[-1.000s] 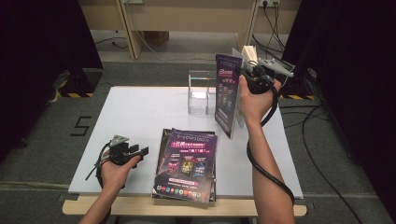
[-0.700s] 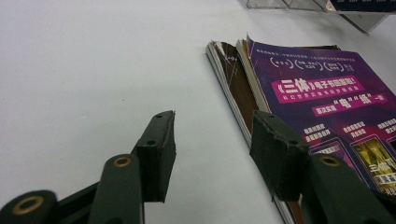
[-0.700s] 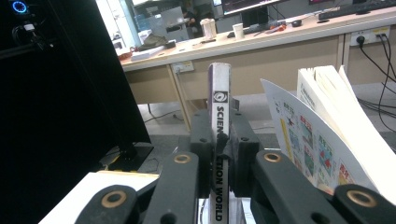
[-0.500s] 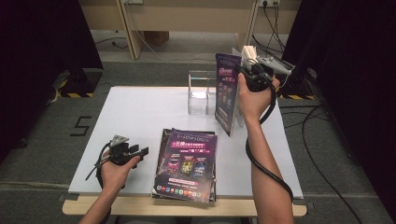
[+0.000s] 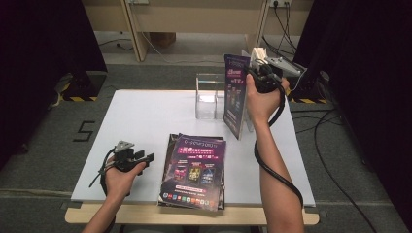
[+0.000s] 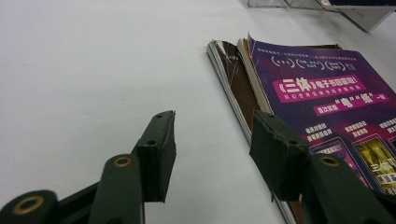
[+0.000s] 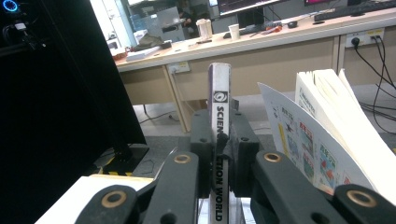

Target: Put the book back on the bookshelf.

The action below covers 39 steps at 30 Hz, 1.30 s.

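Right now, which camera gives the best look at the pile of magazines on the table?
The high view: the whole pile of magazines lies flat near the table's front edge, its purple cover fully seen. The left gripper view shows just one corner of the pile, close up, with readable print. The right gripper view looks at a different magazine, clamped upright.

Magazine [image 7: 219, 140] spine lettering partly behind jaws

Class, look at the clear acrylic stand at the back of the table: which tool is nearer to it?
Right. The right tool, shut on an upright magazine, is just beside the acrylic stand. The left tool rests open near the front edge, beside the magazine stack.
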Tool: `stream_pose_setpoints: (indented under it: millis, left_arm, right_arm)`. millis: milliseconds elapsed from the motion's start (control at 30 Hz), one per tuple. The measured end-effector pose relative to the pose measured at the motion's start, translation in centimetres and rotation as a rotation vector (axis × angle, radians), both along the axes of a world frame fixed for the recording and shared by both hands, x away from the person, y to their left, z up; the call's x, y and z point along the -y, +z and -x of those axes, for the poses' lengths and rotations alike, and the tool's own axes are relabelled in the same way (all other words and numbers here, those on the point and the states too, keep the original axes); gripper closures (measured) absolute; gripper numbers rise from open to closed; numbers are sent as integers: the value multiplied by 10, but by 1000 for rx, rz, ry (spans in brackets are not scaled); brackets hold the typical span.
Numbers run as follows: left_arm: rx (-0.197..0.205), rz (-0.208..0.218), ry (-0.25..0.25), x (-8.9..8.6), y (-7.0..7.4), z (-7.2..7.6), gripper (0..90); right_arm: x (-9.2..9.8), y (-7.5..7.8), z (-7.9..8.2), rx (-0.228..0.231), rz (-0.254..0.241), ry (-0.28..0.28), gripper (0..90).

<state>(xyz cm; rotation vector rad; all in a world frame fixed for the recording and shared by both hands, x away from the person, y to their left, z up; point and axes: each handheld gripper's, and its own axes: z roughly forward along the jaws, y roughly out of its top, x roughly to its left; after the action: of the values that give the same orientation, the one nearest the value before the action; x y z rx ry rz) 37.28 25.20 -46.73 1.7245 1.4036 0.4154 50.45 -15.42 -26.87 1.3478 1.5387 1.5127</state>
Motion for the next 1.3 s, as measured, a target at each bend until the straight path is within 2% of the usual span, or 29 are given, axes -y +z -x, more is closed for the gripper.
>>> stream_pose_setpoints:
  millis: [967, 1300]
  left_arm:
    - [-7, 2, -3, 0, -3, -1, 496]
    - [-2, 2, -2, -1, -1, -2, 497]
  right_arm:
    - [-6, 1, -18, 2, 7, -26, 831]
    - [-6, 0, -23, -4, -6, -33, 831]
